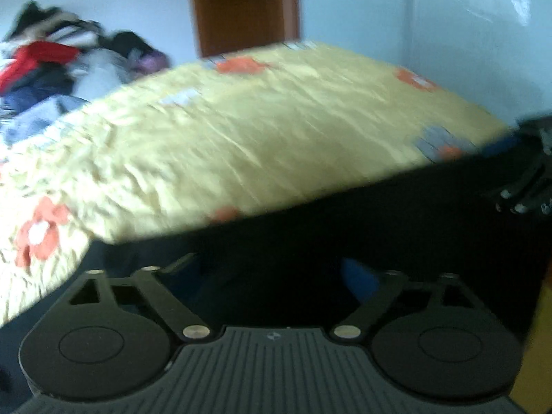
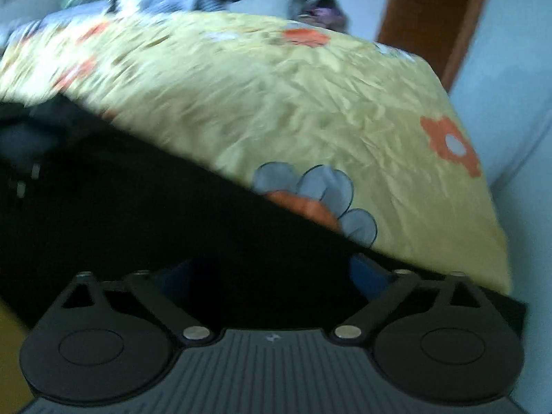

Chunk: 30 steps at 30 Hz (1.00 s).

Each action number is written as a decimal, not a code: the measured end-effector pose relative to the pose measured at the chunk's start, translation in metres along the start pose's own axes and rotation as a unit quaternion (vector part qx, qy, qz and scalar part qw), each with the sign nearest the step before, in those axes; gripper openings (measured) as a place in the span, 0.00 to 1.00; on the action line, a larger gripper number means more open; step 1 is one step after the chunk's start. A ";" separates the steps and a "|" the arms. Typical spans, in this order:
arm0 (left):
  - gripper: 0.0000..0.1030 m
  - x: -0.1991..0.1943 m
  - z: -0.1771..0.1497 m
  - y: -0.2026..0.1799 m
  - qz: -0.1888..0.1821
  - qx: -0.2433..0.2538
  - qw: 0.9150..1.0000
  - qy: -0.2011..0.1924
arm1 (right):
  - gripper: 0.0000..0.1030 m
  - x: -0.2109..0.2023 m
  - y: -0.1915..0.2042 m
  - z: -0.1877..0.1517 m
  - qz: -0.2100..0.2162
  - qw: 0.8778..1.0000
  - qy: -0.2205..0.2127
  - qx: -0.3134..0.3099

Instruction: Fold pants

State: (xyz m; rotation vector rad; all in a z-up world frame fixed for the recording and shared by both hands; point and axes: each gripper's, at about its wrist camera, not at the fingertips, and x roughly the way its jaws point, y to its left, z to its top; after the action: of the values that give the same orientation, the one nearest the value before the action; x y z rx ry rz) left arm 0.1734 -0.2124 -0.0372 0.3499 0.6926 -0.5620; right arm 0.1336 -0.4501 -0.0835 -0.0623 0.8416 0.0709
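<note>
Black pants [image 1: 345, 214] hang as a dark sheet across the lower part of the left wrist view, in front of the bed. They also fill the lower left of the right wrist view [image 2: 138, 207]. My left gripper [image 1: 276, 269] sits right behind the cloth; its fingertips are lost in the black fabric. My right gripper [image 2: 276, 269] is likewise buried in the cloth. The right gripper [image 1: 528, 189] also shows at the far right of the left wrist view, at the pants' edge. Both frames are blurred.
A bed with a yellow flowered cover [image 1: 258, 131] lies ahead, also in the right wrist view [image 2: 310, 103]. A pile of mixed clothes [image 1: 51, 69] sits at its far left. A brown door [image 1: 241, 7] and pale walls stand behind.
</note>
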 end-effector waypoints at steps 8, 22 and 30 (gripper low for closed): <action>0.92 -0.030 -0.001 0.013 0.062 0.002 0.997 -0.036 | 1.00 -0.023 0.008 -0.002 -0.062 0.996 -0.060 0.030; 0.95 -0.085 -0.034 0.012 0.082 -0.026 0.993 -0.082 | 1.00 -0.100 -0.062 -0.086 -0.065 0.935 -0.189 0.292; 0.96 -0.109 -0.078 -0.013 0.062 -0.040 0.994 -0.087 | 1.00 -0.124 -0.127 -0.200 0.061 0.813 -0.204 0.541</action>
State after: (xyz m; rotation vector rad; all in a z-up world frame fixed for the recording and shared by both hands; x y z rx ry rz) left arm 0.0580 -0.1452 -0.0205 0.2634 0.5207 -0.4400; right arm -0.0862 -0.5980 -0.1205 1.0599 0.3526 -0.2769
